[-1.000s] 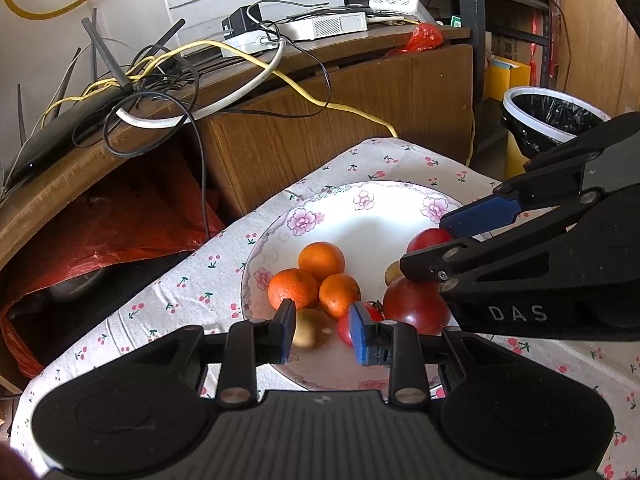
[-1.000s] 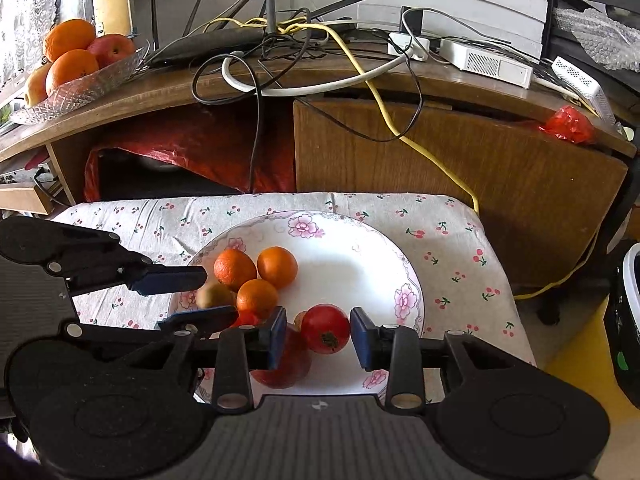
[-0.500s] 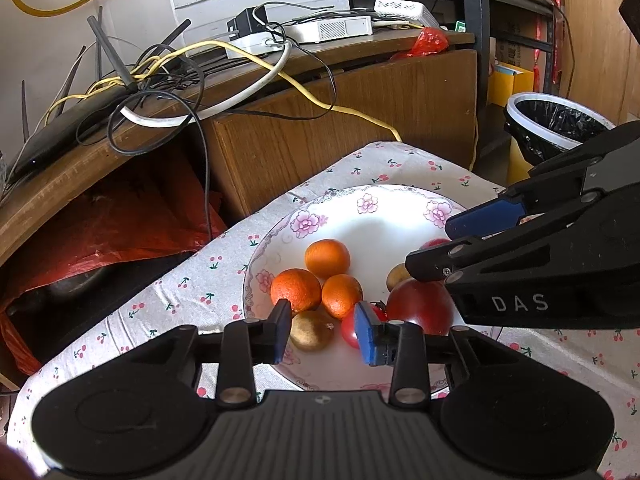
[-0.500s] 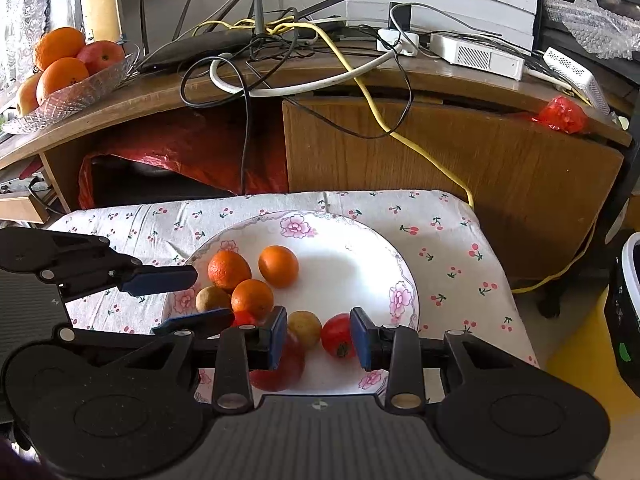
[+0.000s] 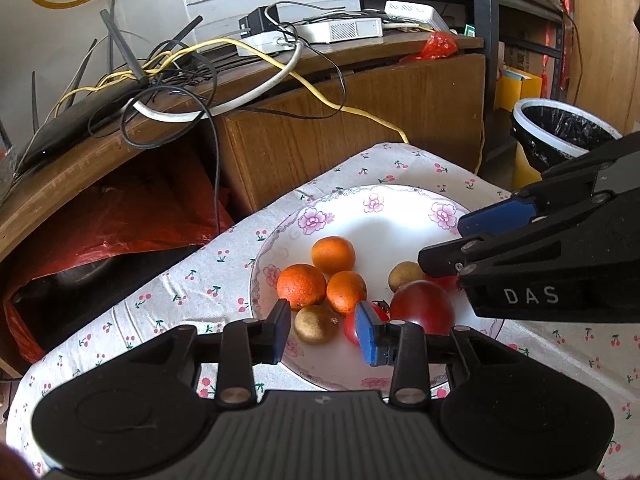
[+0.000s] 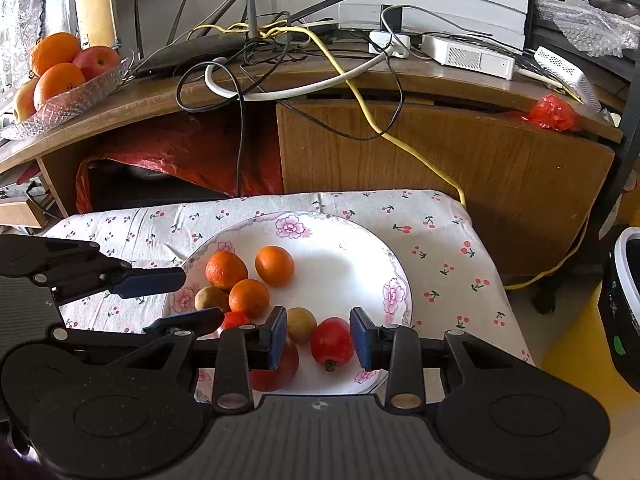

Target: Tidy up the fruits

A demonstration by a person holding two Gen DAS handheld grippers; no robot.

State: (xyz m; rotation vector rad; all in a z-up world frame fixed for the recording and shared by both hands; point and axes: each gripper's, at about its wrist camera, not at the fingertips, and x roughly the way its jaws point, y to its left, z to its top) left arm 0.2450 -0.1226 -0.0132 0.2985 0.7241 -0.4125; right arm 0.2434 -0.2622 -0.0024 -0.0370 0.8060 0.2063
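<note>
Here, both grippers — left gripper (image 5: 323, 330) and right gripper (image 6: 318, 336) — are hovering with jaws apart and empty over the near edge of the flowered plate (image 6: 352, 248), where oranges (image 6: 274, 266) and red fruit (image 6: 332, 340) are lying.

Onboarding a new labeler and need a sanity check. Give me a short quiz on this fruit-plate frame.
1. How many oranges lie on the flowered plate?
2. True or false: the left tool is shut on an orange.
3. In the right wrist view, what sits at the far left of the wooden shelf?
A. a glass bowl of fruit
B. a kettle
C. a stack of books

Key:
1. Three.
2. False. The left tool is open and holds nothing.
3. A.
</note>
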